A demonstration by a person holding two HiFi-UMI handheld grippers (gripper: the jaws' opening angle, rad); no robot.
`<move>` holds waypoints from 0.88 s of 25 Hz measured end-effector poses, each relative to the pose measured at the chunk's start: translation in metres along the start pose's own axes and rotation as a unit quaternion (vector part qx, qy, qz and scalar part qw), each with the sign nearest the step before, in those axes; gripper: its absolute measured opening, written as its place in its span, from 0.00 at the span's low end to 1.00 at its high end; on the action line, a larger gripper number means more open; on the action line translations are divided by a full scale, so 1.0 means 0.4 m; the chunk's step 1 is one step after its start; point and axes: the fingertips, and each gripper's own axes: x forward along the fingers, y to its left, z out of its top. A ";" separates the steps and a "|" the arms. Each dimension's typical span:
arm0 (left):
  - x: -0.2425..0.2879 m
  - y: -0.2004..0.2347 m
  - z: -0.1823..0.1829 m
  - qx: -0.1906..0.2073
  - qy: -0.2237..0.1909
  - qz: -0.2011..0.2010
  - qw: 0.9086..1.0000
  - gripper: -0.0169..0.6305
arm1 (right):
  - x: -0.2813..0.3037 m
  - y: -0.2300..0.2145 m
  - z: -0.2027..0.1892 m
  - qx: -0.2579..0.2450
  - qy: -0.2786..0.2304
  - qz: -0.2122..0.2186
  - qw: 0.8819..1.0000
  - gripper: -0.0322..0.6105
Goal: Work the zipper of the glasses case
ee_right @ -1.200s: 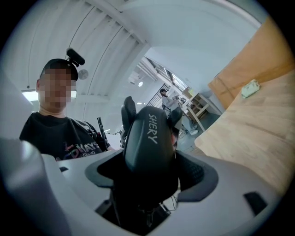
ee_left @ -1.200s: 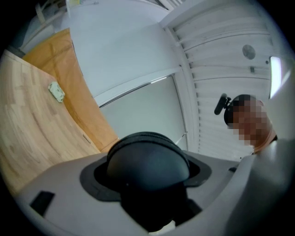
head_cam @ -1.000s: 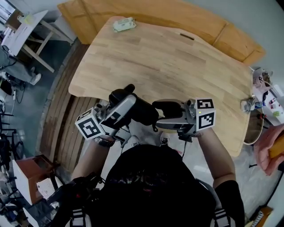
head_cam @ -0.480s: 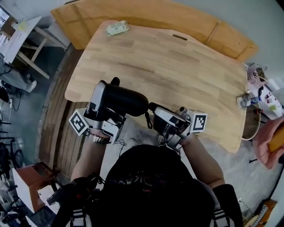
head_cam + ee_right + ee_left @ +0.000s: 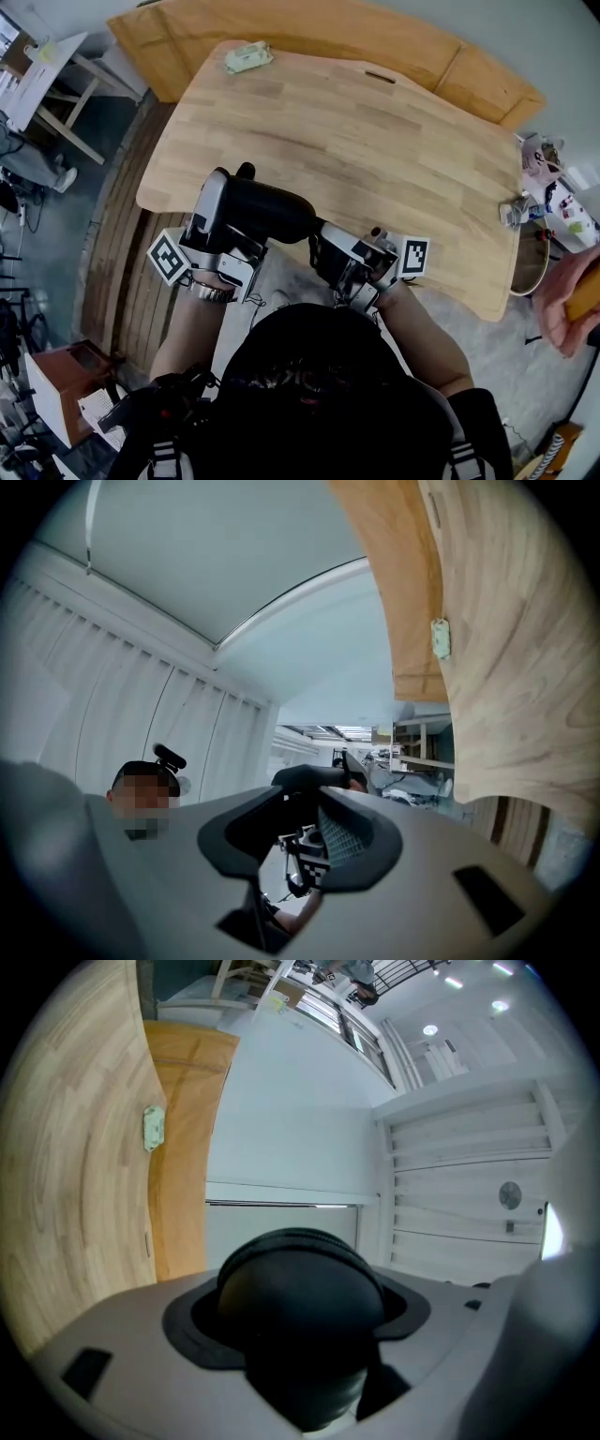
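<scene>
The black glasses case [image 5: 272, 214] is held off the table, over its near edge, by my left gripper [image 5: 232, 187], which is shut on the case's left part. In the left gripper view the case's rounded end [image 5: 300, 1302] fills the space between the jaws. My right gripper [image 5: 321, 251] is at the case's right end. Its jaws have just been closing. In the right gripper view a narrow gap [image 5: 305, 841] still stands between the pads, with a thin dark cord at its lower edge. The pads do not visibly press on anything.
The wooden table [image 5: 375, 141] stretches ahead, with a small green-and-white packet [image 5: 247, 57] at its far left and a slot [image 5: 380, 78] near the back edge. A second wooden board [image 5: 309, 28] lies behind. Small clutter [image 5: 534, 187] and another person's hand [image 5: 572, 309] are at the right.
Both grippers have rolled. The left one lifted the case, which now lies across it. The right gripper swung to the case's right end and its jaws narrowed.
</scene>
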 end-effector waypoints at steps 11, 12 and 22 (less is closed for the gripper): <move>-0.016 0.009 0.006 0.033 -0.006 0.020 0.999 0.59 | -0.018 0.002 0.018 0.003 -0.027 -0.004 1.000 0.12; -0.017 0.010 0.004 0.033 -0.007 0.020 0.999 0.59 | -0.019 0.002 0.017 0.003 -0.027 -0.004 1.000 0.12; -0.021 0.010 -0.013 0.094 0.004 0.048 0.994 0.58 | -0.051 -0.039 0.006 -0.016 -0.013 -0.065 0.998 0.08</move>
